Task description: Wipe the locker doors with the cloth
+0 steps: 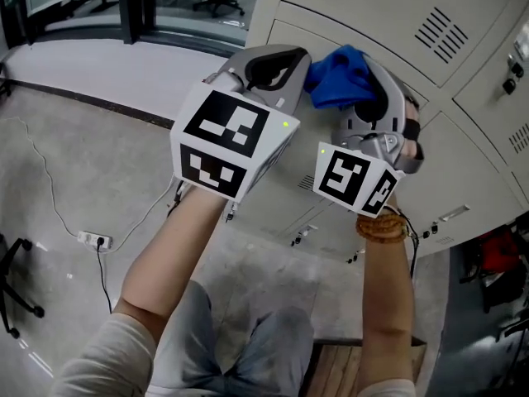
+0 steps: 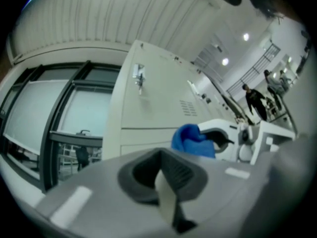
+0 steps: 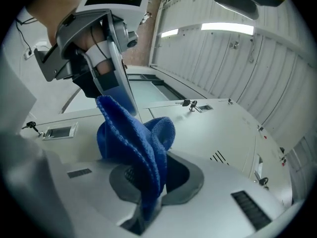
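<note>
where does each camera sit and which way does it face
Head view: on the person's head, facing steeply down at the locker doors; both forearms, left gripper and right gripper show.
Left gripper view: on the left gripper, facing along its shut jaws toward the locker doors; right gripper shows.
Right gripper view: on the right gripper, facing along jaws clamped on the blue cloth; left gripper shows.
Shared: all show cloth and locker doors.

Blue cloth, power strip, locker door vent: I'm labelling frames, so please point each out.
blue cloth [image 3: 133, 143], right gripper view, its upright middle fold.
power strip [image 1: 93, 240], head view, middle of its white body.
locker door vent [image 1: 436, 30], head view, its middle slots.
</note>
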